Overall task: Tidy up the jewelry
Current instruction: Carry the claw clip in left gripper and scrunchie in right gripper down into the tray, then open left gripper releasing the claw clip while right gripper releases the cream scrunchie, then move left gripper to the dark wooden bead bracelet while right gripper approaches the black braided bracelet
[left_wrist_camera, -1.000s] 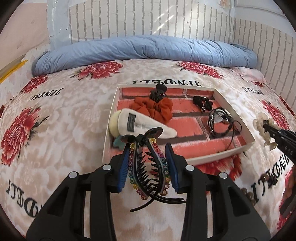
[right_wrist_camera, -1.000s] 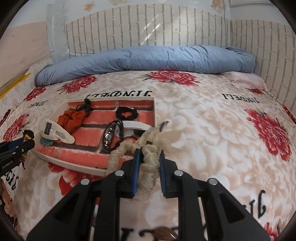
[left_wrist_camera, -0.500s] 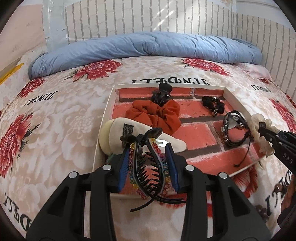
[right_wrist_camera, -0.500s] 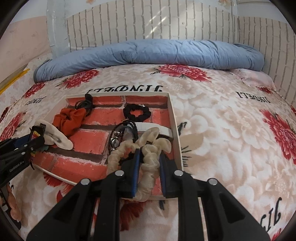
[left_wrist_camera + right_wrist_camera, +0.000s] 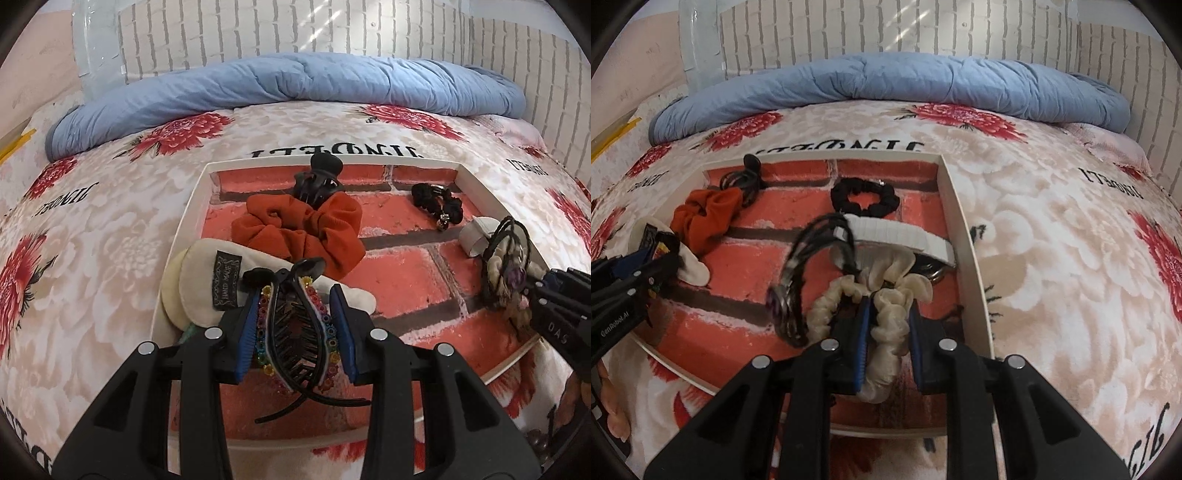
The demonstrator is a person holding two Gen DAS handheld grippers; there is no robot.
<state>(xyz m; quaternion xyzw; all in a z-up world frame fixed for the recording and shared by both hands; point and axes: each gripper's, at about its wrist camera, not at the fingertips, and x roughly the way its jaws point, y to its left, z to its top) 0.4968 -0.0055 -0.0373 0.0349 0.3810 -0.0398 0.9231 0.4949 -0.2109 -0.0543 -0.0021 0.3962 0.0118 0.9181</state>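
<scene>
Tray (image 5: 192, 206), white rim with a red brick print floor, sits on a floral blanket (image 5: 92, 229) that covers a bed; a rolled blue duvet (image 5: 288, 85) lies along the far edge under a white brick wall.

Left gripper (image 5: 297, 314) is clenched on a black banana hair clip (image 5: 295, 325) edged with rainbow beads, pads pressing both sides, clip over the near left part of the tray. Just beyond it in the tray lies a cream pouch (image 5: 207, 269) with a black label, overlapping the left rim. Behind that, an orange scrunchie (image 5: 299, 229) touches a black claw clip (image 5: 319, 181) at the far wall.

Right gripper (image 5: 888, 321) is clamped on a cream scrunchie (image 5: 886, 325), holding it over the near right part of the tray, close to the right rim. The loop fans out ahead of the fingertips. Just left of it, touching, is a bundle of black cord bracelets (image 5: 798, 280) with a purple charm. A white elastic band (image 5: 901, 236) lies beyond the scrunchie, and a black scrunchie (image 5: 864, 197) sits near the far wall.

Each gripper shows at the side edge of the other's view, both over the tray.
</scene>
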